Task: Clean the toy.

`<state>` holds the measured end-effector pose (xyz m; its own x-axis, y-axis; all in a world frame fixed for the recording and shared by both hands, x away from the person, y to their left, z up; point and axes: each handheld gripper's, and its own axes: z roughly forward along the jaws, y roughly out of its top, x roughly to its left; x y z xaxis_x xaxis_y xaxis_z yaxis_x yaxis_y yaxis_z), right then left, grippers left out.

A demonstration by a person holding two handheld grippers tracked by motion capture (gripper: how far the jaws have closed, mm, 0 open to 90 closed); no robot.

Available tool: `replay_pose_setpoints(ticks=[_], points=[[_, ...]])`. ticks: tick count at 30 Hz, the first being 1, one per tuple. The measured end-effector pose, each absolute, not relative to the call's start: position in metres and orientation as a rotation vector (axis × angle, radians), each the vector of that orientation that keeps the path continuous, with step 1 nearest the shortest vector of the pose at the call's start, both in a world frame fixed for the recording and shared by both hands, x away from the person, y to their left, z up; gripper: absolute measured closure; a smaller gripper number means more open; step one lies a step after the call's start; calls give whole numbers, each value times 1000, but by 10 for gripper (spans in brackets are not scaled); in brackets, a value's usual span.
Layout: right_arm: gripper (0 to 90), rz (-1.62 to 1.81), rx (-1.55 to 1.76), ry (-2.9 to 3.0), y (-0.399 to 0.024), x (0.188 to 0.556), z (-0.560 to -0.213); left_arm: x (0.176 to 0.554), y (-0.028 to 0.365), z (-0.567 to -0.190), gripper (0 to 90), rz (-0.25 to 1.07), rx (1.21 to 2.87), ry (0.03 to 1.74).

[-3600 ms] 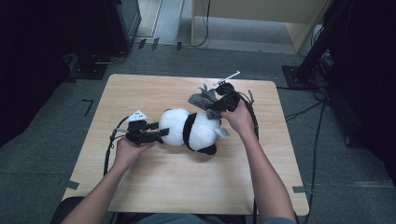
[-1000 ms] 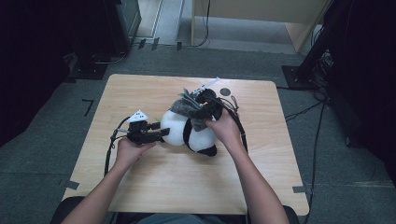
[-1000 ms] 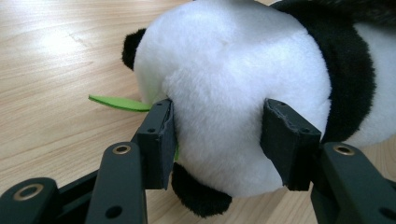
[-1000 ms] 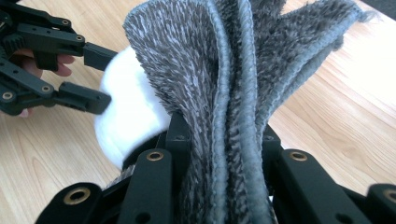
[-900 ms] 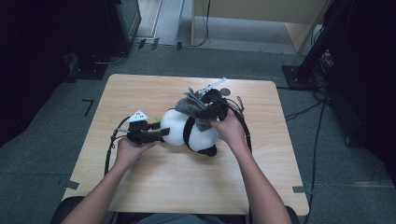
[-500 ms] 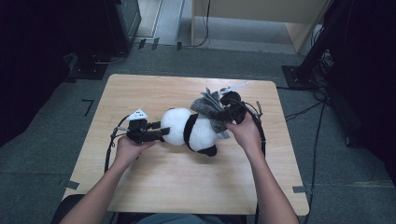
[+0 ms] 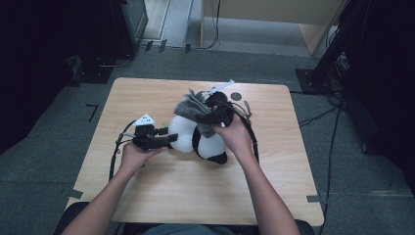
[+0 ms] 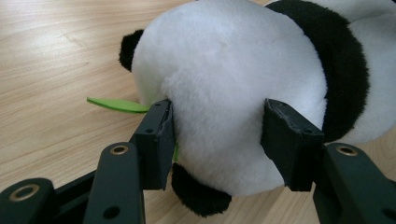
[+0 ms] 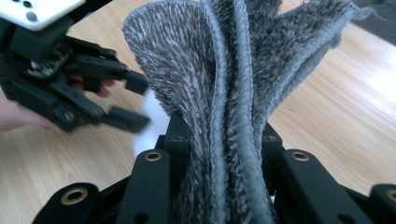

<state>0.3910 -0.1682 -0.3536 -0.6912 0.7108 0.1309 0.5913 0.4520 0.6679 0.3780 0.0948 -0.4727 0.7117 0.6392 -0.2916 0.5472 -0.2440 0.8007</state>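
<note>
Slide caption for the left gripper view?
Left tongs squeeze a plush panda's white body on the wooden table.

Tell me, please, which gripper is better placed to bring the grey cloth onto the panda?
Right. The right gripper already pinches the cloth above the panda; the left gripper is busy clamping it.
</note>
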Motion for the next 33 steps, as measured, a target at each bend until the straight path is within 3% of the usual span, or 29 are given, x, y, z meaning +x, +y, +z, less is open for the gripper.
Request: replay_pose_setpoints(ticks=[8,14,33], points=[[673,1047,1122,2627,-114,407,-377,378,94,-473,453,120,1906,913],[663,1008,1122,2658,-107,408,-390,379,94,-473,451,121,1905,912],[659,1044,1246,2510,-195,385,-372,380,95,-474,447,102,1895,915]])
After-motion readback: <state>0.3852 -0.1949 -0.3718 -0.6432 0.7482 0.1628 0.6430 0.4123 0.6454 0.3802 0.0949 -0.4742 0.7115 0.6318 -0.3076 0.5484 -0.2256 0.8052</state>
